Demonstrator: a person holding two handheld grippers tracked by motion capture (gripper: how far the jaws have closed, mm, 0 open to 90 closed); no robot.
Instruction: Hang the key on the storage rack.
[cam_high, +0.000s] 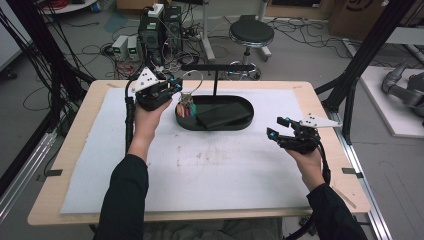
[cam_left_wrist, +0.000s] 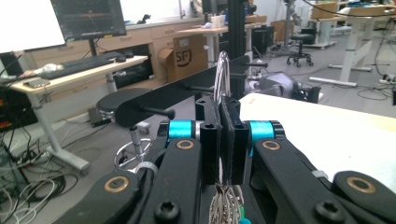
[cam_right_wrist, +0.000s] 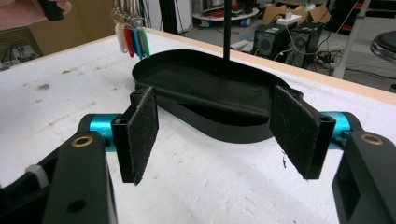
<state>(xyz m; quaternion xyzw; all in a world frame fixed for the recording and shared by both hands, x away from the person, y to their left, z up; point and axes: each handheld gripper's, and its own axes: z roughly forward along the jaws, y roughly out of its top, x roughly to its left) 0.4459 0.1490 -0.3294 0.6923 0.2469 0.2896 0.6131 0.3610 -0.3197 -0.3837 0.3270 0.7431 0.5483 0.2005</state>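
**Key ring held over the stand tray; right gripper waiting with jaws apart**

High view. The left forearm, in a dark sleeve, reaches forward from the bottom edge to the far left part of the table (cam_high: 75, 165). Its hand holds the left gripper (cam_high: 176, 86) roughly level, jaws pointing right toward the black stand (cam_high: 216, 67). A wire key ring (cam_high: 192, 82) rises from the jaws, and its bunch of coloured tags (cam_high: 187, 109) hangs below them at the left end of the black oval tray (cam_high: 247, 117). The right forearm enters at the lower right; its hand carries the right gripper (cam_high: 278, 127) above the white mat, well apart from the tray, jaws pointing left.

Left gripper view. The two jaws are pressed together on the key ring (cam_left_wrist: 222, 74), which stands upright above them; the keys (cam_left_wrist: 224, 205) dangle beneath. The stand's crossbar (cam_left_wrist: 182, 91) lies just behind the ring.

Right gripper view. The jaws stand spread with nothing between them, aimed at the tray (cam_right_wrist: 205, 123). The tags (cam_right_wrist: 132, 39) hang beyond the tray's far left rim.
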